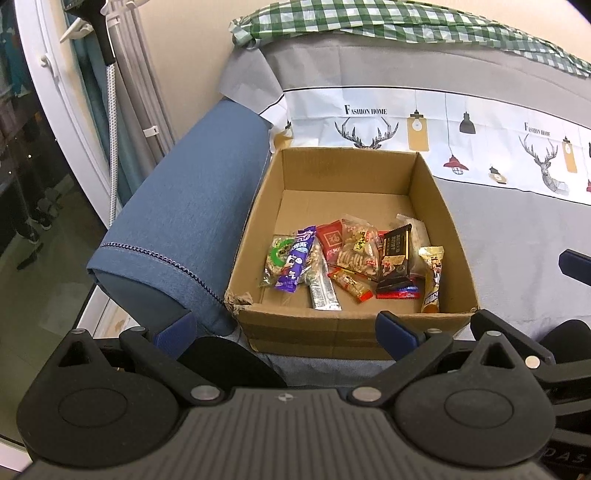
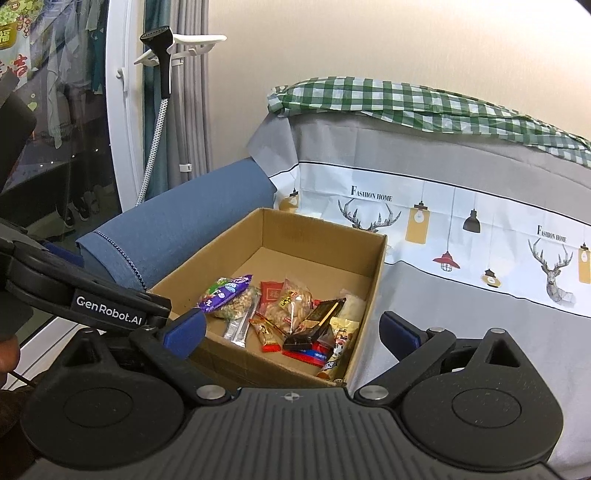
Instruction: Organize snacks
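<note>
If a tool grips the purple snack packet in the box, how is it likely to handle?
The purple packet looks like thin glossy film, so it is probably light and a bit slippery. It lies propped on the green packet, so a push would likely slide it. Its crimped ends suggest that it would bend rather than stay stiff.

We see blue sofa armrest (image 1: 177, 221), zip seam near front end. Grey sofa cover (image 1: 517, 236) spreads over seat and backrest; white printed band (image 1: 424, 122) runs across it, with deer heads, hanging lamps and words "Fashion Home". Green checked cloth (image 1: 406, 26) lies bunched along backrest top. Behind it we note plain cream wall (image 2: 369, 44). Beside armrest: garment steamer head (image 2: 159, 40) on white hanger bracket, braided hose (image 2: 153, 147) dropping from it, grey curtain (image 2: 192, 110), white-framed glass door (image 2: 74, 110) with reflections.
</note>
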A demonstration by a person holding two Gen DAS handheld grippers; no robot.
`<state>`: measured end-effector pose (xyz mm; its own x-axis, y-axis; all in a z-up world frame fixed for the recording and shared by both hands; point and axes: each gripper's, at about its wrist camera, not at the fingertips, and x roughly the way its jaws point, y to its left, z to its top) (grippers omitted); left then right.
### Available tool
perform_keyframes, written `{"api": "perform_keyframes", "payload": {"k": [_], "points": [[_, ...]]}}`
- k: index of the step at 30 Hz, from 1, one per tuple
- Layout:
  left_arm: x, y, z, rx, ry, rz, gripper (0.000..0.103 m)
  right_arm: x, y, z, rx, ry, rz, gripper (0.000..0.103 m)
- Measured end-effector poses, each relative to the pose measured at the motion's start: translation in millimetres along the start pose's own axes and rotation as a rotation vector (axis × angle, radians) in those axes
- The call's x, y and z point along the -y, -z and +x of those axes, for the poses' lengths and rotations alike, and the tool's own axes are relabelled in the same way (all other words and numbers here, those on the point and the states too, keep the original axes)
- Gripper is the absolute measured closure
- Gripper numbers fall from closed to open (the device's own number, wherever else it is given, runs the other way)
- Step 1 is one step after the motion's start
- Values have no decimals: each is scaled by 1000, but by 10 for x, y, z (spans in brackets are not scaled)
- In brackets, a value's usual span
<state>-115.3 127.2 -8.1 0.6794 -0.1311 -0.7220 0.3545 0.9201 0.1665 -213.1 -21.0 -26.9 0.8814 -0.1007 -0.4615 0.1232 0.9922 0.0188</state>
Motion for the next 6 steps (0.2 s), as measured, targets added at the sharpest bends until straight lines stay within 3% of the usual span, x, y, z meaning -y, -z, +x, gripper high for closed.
{"api": "perform_keyframes", "payload": {"k": [6], "points": [[26,10,27,6,-27,19,0,-11,11,19,-7,-4,6,3]]}}
